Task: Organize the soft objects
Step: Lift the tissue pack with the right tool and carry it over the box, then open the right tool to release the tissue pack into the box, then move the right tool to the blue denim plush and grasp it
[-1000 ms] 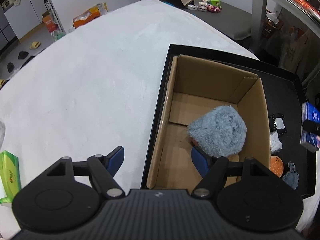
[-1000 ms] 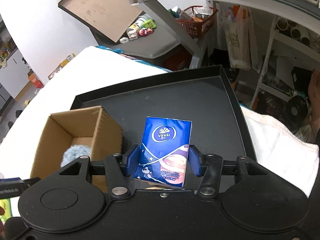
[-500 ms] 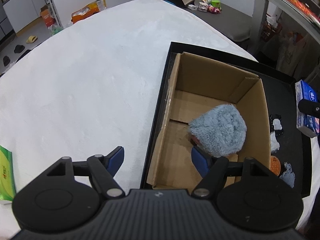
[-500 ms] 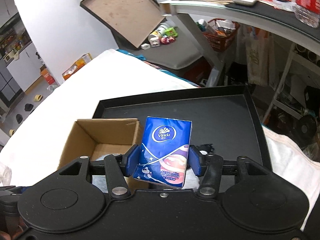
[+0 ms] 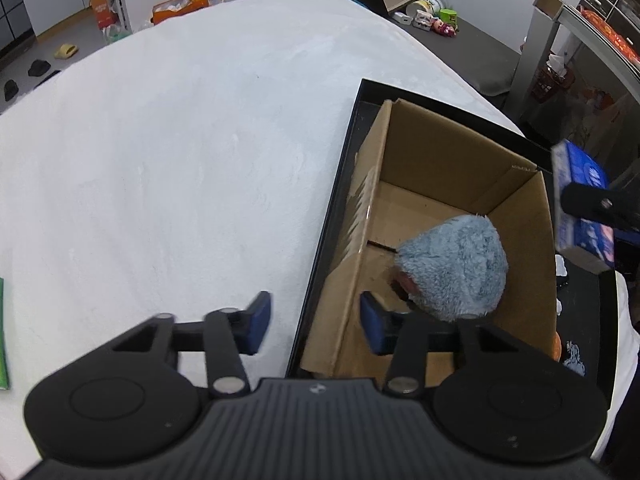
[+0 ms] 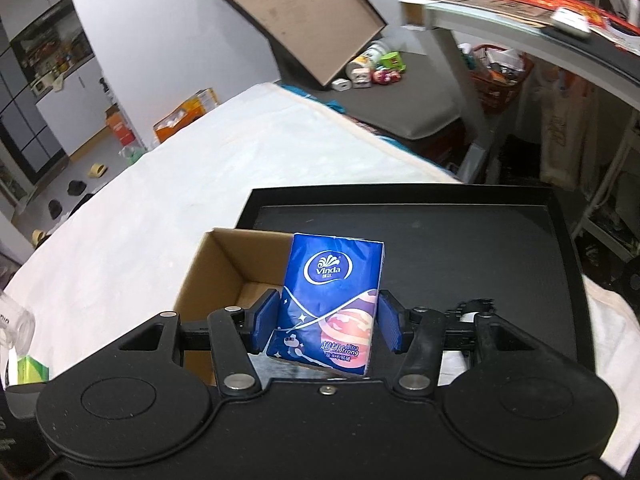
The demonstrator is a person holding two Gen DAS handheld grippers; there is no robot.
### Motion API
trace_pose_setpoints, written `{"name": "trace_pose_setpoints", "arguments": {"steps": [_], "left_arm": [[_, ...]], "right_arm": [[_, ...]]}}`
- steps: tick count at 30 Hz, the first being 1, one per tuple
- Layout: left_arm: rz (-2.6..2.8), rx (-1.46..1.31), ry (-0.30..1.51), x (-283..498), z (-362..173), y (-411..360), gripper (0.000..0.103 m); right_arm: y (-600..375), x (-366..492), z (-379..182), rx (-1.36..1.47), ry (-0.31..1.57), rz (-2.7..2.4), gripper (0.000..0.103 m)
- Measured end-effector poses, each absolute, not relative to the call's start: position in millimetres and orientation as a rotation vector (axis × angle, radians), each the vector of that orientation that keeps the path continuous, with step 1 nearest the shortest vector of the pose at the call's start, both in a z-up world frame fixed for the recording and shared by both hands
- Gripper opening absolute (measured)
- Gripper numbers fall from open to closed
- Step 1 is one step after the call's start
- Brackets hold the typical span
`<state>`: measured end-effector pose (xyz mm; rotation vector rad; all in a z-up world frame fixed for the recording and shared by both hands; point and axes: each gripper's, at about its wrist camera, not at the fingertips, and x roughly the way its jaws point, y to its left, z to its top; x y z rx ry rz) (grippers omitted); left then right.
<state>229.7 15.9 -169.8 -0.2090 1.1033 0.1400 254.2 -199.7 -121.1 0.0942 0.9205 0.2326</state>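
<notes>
Sitting inside cardboard box (image 5: 520, 216): one blue plush toy (image 5: 456, 268).

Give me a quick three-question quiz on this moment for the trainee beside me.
1. Multiple choice: what does the right claw grip? A) a blue Vinda tissue pack B) a green sponge C) a sock
2. True or false: the left claw is shut on the fluffy blue-grey plush.
3. Fill in: the plush lies inside the ____, which stands in the black tray.

Key: 1 A. 2 false; its jaws stand open and hold nothing. 3 cardboard box.
</notes>
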Motion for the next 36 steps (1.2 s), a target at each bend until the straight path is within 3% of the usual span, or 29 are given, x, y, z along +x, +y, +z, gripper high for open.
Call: {"name": "trace_pose_setpoints", "arguments": {"steps": [2,8,17,24,36], "left_arm": [[0.13,-0.217,1.11,228,-173,18,0.025],[0.101,-0.249,1.109,226,-180,19,0.014],[0.086,-0.257,1.097,224,-183,14,0.014],[0.086,-0.259,1.099,220,-182,16,0.014],[0.118,-0.217,1.105,225,-177,5,0.018]], "right_arm": [[-192,256,-123,0.086,0.928,0.242,0.052],[-169,261,-132,0.064,0.95,0.263,0.052],[-147,269,-142,0.054,0.971,0.293,0.053],[-154,269,-143,0.123,0.986,0.3,0.066],[-197,250,-126,0.162,0.958,0.259,0.072]]}}
